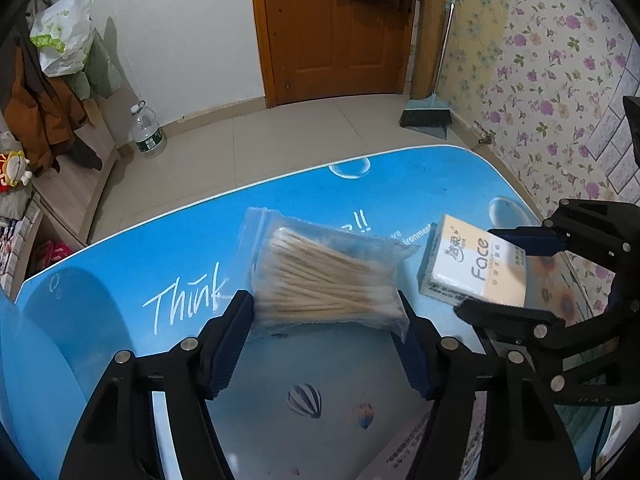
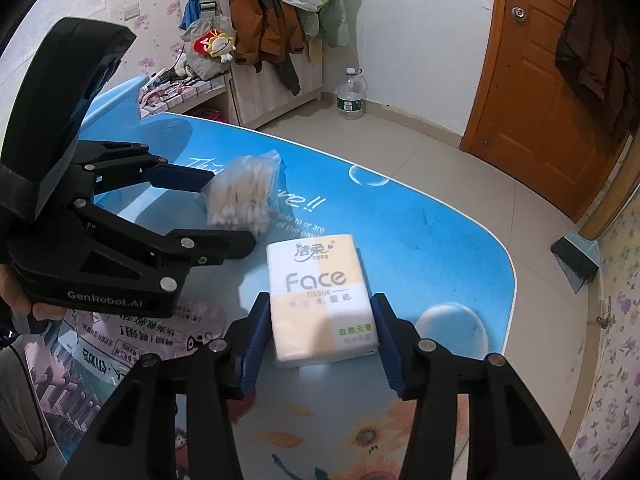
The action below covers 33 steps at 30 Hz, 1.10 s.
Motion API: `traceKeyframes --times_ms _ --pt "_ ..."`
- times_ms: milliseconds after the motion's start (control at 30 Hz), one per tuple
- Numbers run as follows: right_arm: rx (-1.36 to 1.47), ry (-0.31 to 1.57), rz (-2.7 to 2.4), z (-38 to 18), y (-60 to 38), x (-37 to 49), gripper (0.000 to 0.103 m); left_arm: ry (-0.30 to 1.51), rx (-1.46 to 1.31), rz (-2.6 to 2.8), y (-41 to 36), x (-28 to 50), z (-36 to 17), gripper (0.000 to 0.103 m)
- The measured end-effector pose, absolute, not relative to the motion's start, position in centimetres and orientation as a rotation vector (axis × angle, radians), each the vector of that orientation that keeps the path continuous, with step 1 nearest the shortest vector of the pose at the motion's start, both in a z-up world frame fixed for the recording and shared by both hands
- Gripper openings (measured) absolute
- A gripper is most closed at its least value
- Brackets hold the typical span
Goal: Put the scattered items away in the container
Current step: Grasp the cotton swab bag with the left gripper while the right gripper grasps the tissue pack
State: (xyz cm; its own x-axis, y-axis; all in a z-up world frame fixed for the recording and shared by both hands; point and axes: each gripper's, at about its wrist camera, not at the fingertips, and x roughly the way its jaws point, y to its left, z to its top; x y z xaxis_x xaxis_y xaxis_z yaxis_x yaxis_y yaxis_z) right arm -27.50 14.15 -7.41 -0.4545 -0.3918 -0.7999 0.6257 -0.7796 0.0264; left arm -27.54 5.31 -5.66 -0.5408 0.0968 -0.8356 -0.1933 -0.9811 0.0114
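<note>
A clear zip bag of cotton swabs (image 1: 320, 276) lies on the blue printed table (image 1: 160, 240). My left gripper (image 1: 326, 304) straddles its near end, and both pads touch the bag's sides. The same grip shows in the right wrist view, where the left gripper (image 2: 230, 214) pinches the bag (image 2: 248, 192). A white and orange "Face" tissue pack (image 2: 316, 280) lies flat to the right, and my right gripper (image 2: 320, 308) is shut on its long sides. The left wrist view also shows the right gripper (image 1: 478, 274) on the pack (image 1: 472, 256). No container is in view.
A pink and white printed sheet or bag (image 2: 120, 340) lies near the table's front edge. A hand (image 2: 24, 300) holds the left gripper. On the floor beyond stand a water bottle (image 1: 148, 132) and a broom with dustpan (image 1: 428, 114) by the wooden door (image 1: 340, 28).
</note>
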Motion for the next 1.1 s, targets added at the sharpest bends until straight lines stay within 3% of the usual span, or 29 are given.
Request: traceKeyframes --times_ms 667,767,867,1100 --pt "1.192 0.328 -2.282 -6.9 15.6 -22.3 0.049 0.124 -1.447 2.599 3.2 -20.8 -5.2 0.066" --pt "1.197 0.336 -2.285 -6.9 15.4 -22.1 0.049 0.115 -1.455 2.601 2.9 -20.8 -5.0 0.069" --pt "1.202 0.335 -2.288 -6.8 15.4 -22.0 0.049 0.14 -1.456 2.612 3.2 -21.2 -4.7 0.086" --pt "1.2 0.339 -2.286 -7.0 15.2 -22.3 0.049 0.154 -1.466 2.627 3.1 -22.3 -4.8 0.09"
